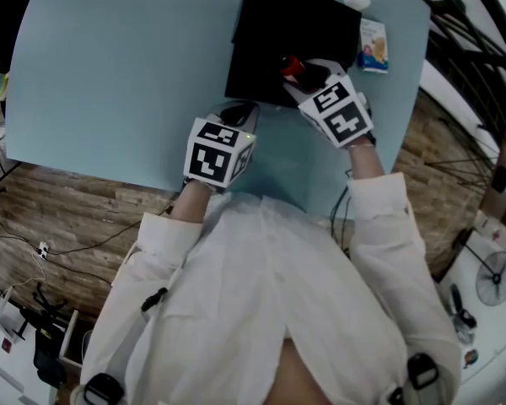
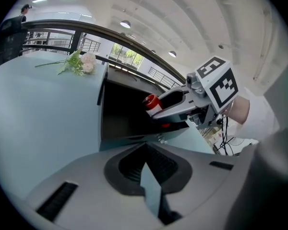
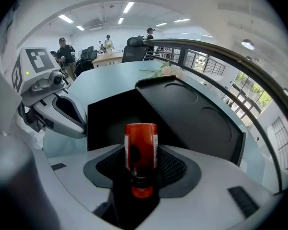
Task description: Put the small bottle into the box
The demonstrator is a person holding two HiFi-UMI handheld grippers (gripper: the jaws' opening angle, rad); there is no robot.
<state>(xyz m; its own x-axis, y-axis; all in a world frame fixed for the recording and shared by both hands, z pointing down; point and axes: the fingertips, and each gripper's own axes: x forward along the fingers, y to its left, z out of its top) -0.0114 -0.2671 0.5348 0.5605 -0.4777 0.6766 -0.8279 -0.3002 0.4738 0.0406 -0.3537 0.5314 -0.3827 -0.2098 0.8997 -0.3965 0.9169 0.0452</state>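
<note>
**Small bottle gripped over the open box**

The right gripper (image 1: 300, 71) is seen clamped on the small bottle (image 3: 140, 150). The red body is pinched between the dark pads and pokes out past the tips. The bottle is held above the near edge of the black box (image 1: 266, 32), over its dark inside (whether it touches the box cannot be told). The right gripper is reached forward and slightly leftward from the white sleeve (image 1: 381, 205).

Over to the left gripper (image 1: 236, 113): its jaws are drawn together, and nothing is caught between them. It is held low over the pale blue table (image 1: 110, 74), just beside the box's near left corner, and is pointed toward the box. The two grippers are seen near one another, not touching.
</note>
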